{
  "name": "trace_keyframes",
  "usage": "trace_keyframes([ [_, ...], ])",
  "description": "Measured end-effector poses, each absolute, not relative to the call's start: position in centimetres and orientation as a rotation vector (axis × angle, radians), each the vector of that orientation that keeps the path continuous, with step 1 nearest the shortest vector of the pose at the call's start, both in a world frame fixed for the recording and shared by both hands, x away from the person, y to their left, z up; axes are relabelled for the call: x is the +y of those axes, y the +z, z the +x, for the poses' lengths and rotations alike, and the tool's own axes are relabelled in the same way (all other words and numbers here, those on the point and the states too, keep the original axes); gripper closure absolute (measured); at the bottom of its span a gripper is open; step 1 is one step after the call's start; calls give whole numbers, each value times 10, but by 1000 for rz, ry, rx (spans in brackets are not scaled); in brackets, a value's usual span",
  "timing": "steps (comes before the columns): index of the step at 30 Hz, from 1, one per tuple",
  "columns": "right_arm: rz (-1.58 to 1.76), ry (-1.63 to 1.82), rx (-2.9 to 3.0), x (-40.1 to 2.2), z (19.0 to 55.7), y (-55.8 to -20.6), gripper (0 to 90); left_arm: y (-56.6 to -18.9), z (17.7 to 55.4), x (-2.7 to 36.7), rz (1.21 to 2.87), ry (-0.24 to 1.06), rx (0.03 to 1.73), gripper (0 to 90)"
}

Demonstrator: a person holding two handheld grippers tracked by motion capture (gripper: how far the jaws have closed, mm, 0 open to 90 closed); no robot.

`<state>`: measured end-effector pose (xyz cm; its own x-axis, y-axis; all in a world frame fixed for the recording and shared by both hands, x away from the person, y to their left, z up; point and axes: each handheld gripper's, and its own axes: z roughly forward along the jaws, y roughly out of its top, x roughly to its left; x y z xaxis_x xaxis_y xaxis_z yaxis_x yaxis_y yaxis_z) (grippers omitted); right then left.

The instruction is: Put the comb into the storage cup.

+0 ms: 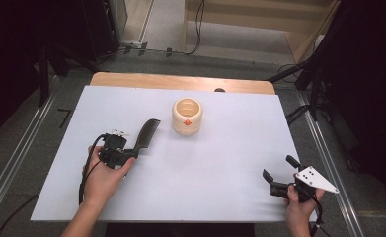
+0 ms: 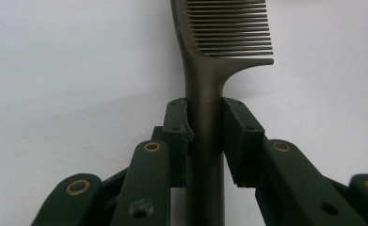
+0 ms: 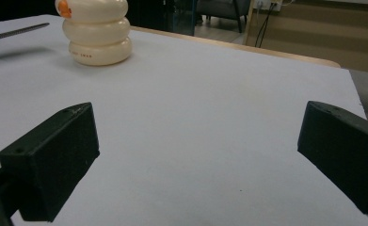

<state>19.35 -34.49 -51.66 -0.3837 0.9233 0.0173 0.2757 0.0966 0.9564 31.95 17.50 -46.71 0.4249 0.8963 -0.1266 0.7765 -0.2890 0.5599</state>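
the left gripper [image 1: 131,154] clamps the handle of a dark comb [image 1: 146,133], its pads [image 2: 178,129] pressing both sides of the handle. the comb's toothed end points toward a cream ribbed cup [image 1: 186,116] with an orange mark, which stands upright near the middle of the white table [image 1: 220,163]. the right gripper [image 1: 278,170] rests near the table's right front corner, jaws spread wide with nothing between them.

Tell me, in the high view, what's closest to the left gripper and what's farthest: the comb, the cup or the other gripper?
1. Comb: held in the left gripper.
2. Cream cup: table's middle, toward the far edge.
3. Right gripper: near right corner.
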Motion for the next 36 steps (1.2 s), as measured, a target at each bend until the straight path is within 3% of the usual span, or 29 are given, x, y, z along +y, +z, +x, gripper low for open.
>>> trace_keyframes([
  [18,1175,1408,1821,-323,198,-486,0,-443,293,170,1938,457,1190,731],
  [36,1110,1572,1851,-252,222,-439,0,-439,272,146,1886,569,1013,730],
])
